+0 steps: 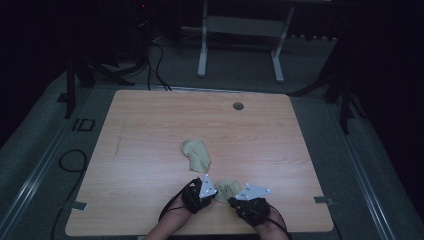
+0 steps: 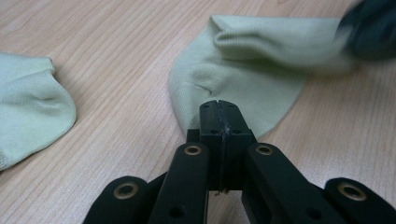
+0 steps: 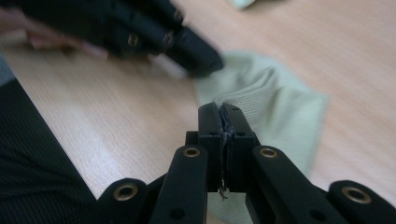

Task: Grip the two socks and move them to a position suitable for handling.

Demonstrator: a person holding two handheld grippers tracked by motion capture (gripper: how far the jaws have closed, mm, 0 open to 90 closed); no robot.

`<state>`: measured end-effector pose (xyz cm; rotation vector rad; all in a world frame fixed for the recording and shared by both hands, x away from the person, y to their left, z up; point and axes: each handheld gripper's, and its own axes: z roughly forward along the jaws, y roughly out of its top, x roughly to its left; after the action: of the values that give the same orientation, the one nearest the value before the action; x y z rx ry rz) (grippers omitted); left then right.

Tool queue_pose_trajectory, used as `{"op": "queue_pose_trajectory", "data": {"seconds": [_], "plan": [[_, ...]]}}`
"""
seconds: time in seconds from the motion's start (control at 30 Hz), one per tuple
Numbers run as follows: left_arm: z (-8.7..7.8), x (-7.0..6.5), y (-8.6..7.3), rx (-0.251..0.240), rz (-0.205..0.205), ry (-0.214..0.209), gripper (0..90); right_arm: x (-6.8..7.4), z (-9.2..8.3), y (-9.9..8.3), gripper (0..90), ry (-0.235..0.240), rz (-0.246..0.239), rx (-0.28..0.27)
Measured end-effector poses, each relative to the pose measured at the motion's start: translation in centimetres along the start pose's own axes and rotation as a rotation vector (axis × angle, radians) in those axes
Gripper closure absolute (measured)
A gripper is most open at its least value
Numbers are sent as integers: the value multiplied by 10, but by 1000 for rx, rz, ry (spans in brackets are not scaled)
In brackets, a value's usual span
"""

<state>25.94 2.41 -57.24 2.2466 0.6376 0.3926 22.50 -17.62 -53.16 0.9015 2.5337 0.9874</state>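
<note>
We see a light wood-grain worktop (image 1: pixel 150 150) with rounded corners and a small round grey grommet (image 1: pixel 238 106) near its far edge. Two pale green socks lie on it: one sock (image 1: pixel 196 155) near the middle, another sock (image 1: pixel 228 189) crumpled by the near edge.

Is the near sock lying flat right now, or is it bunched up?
Bunched. The near sock shows a raised fold at its far end, and both the left gripper and right gripper are shut on its edges.

The right gripper (image 3: pixel 223 109) has its jaws closed on the ribbed edge of a pale green sock (image 3: pixel 275 100) lying on the wooden surface (image 3: pixel 116 116), the left gripper (image 3: pixel 196 56) blurred at the sock's far side.
</note>
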Motion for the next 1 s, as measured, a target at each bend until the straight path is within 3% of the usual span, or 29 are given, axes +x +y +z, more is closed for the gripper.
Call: {"op": "queue_pose_trajectory", "data": {"seconds": [0.07, 0.13, 0.27, 0.4, 0.53, 0.57, 0.8, 0.9, 1.0], "plan": [[0, 1, 0, 1, -2, -3, 891, -4, -11, 2, 880, -8, 8, -25], [0, 1, 0, 1, -3, -4, 891, -4, -11, 2, 880, -8, 8, -25], [0, 2, 0, 3, -4, -11, 891, -15, -38, 3, 880, -26, 48, -86], [0, 1, 1, 4, 3, -6, 891, -25, -49, -5, 880, -57, 83, -92], [0, 0, 1, 6, 9, -2, 891, -38, -52, -15, 880, -70, 136, -86], [0, 0, 1, 6, 7, -1, 891, -47, -52, -25, 880, -93, 166, -71], [0, 1, 1, 12, 4, -3, 891, -71, -46, -50, 879, -139, 244, -27], [0, 1, 1, 12, -5, -9, 891, -76, -45, -55, 878, -144, 260, -13], [0, 1, 2, 17, -22, -13, 891, -88, -42, -62, 873, -164, 306, 0]]}}
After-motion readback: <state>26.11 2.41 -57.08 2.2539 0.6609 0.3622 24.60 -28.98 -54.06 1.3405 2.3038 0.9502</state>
